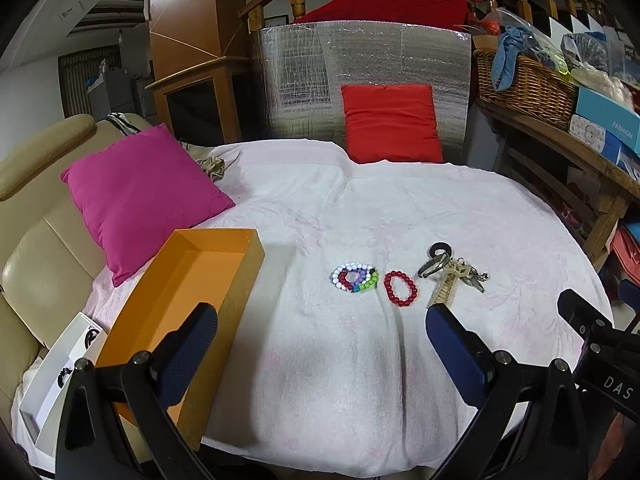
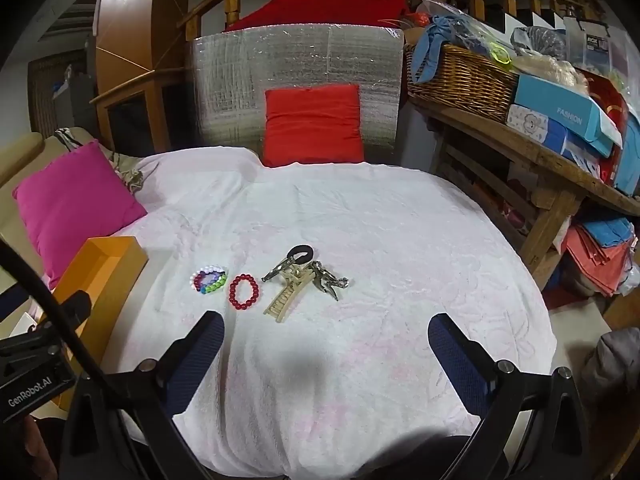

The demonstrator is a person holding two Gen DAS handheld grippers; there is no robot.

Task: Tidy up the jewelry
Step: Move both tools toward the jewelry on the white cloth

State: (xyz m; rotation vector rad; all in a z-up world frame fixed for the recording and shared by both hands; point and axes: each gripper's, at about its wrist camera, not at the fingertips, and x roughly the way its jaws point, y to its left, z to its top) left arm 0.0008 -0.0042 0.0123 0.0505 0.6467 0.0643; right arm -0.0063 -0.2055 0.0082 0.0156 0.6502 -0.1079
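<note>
Already your left tongs (image 1: 320,356) and right tongs (image 2: 326,356) gaped empty, and the heaped beaded bracelets (image 1: 355,277) risked snagging together beside the red bracelet (image 1: 400,288).

1. An orange box (image 1: 188,300), open and empty, lies at the lower left of the left wrist view on the white blanket (image 1: 360,360).
2. A cluster of beaded bracelets (image 1: 355,277), white, purple, green and dark red, lies flat at the centre.
3. A red beaded bracelet (image 1: 400,288) lies flat just right of the cluster.
4. A beige hair claw (image 1: 446,284) lies right of it, among metal hair clips (image 1: 474,278) and a black hair tie (image 1: 440,249).
</note>
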